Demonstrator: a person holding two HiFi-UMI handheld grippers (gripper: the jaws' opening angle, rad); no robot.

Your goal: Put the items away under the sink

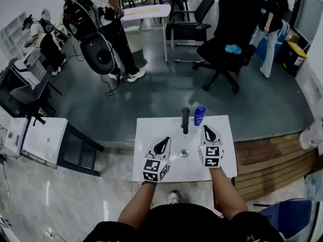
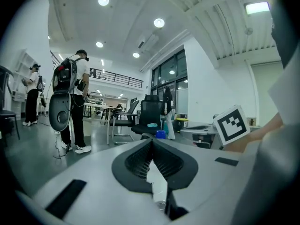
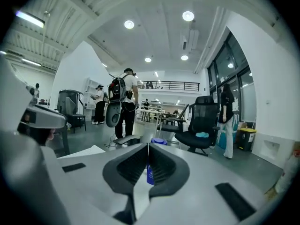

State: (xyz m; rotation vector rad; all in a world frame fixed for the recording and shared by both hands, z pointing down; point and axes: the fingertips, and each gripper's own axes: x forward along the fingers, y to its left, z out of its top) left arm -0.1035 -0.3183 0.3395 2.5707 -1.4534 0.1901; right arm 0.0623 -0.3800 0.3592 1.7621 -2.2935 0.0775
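Observation:
A small white sink top (image 1: 151, 135) stands below me, with a black faucet (image 1: 185, 119) at its far edge and a drain (image 1: 184, 153) in the middle. A blue bottle (image 1: 200, 116) stands upright beside the faucet on the right. My left gripper (image 1: 166, 141) hovers over the near left part of the top, jaws shut and empty. Just short of the bottle is my right gripper (image 1: 206, 129), also shut and empty. The bottle (image 3: 149, 173) shows through the slit behind the right gripper's (image 3: 148, 147) closed jaws. The left gripper (image 2: 151, 143) points past the bottle's cap (image 2: 160, 134).
A black office chair (image 1: 227, 39) stands beyond the sink top on the grey floor. A person with a backpack rig (image 1: 93, 29) stands at the far left, others farther off. A white cabinet (image 1: 43, 137) sits at the left, and wooden planks (image 1: 267, 160) lie at the right.

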